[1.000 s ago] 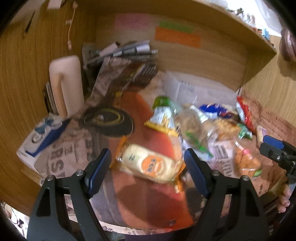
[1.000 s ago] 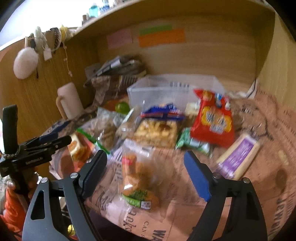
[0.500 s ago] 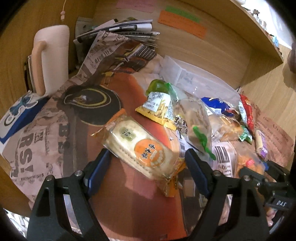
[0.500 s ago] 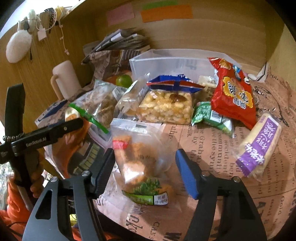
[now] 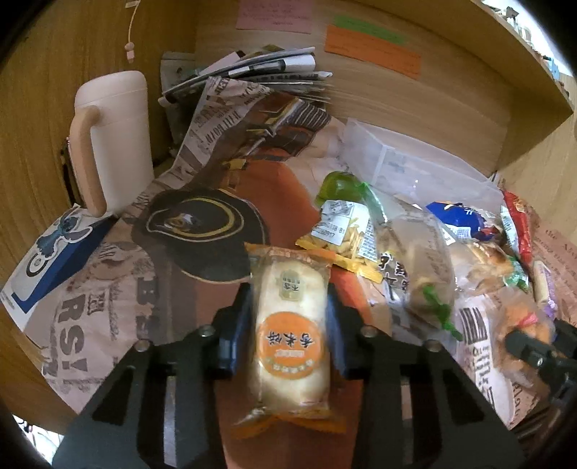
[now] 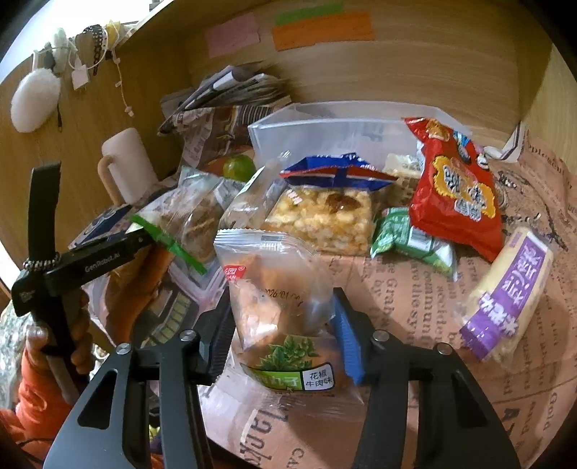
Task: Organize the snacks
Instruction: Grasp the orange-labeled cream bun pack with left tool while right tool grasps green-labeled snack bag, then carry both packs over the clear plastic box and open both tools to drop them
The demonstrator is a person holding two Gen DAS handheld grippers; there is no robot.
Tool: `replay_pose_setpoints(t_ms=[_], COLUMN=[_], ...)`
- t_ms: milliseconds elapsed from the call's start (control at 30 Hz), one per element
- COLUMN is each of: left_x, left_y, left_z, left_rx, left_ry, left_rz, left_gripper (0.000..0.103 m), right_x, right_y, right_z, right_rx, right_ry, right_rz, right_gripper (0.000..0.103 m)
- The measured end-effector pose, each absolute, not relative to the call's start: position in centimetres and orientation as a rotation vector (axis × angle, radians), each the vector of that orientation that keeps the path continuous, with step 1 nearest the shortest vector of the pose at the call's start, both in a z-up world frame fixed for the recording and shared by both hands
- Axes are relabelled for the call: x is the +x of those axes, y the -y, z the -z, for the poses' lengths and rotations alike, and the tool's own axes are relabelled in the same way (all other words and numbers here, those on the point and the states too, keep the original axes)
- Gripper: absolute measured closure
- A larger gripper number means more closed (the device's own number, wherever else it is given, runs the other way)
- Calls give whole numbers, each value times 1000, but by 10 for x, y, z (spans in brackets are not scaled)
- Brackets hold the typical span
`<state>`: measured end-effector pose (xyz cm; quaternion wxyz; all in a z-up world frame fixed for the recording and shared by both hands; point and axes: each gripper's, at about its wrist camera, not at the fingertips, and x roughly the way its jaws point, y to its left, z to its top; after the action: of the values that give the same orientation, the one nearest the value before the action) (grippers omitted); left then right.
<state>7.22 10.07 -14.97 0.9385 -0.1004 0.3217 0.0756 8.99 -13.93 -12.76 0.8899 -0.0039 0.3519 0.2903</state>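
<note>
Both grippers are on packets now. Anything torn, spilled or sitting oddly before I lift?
No spill or tear shows. The left gripper pinches the rice cracker pack; the right gripper pinches the clear snack bag. The other snacks lie heaped in front of the clear bin, not inside it.

Rice-cracker packet [image 5: 292,324]: clear film, orange crimped ends, orange disc with white characters. Meat-snack bag [image 6: 281,317]: transparent, red logo, green leaf band. Chip bag [image 6: 456,187]: red with yellow cartouche. Popcorn bar pack [image 6: 324,213]: golden contents, blue-and-red header. Small sachet [image 6: 411,241]: green. Long bar [image 6: 505,299]: cream with purple label, white characters. Mug [image 5: 111,137]: pale beige. Desk cover [image 6: 425,324]: tan newsprint pattern, black lettering. Sticky notes [image 6: 321,30]: pink, green, orange. Left hand-held gripper [image 5: 288,321] and right hand-held gripper [image 6: 285,326]: black frames, blue pads.
</note>
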Motion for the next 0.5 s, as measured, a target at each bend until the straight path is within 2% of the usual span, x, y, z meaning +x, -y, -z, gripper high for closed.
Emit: replay_pose_setpoints(t_ms=[233,500], left_x=[65,63], left_y=[-104,-96], left_z=[136,85], left_rx=[-190,-151], left_ry=[-628,-504], left_rz=[-171,-141], left_gripper=[67,67], right_x=[94,103], right_y=[145,156], right_z=[111,76], right_rx=[0,-2], right_ry=[-672,-543], right_rz=[-592,-552], right_gripper=[56,56])
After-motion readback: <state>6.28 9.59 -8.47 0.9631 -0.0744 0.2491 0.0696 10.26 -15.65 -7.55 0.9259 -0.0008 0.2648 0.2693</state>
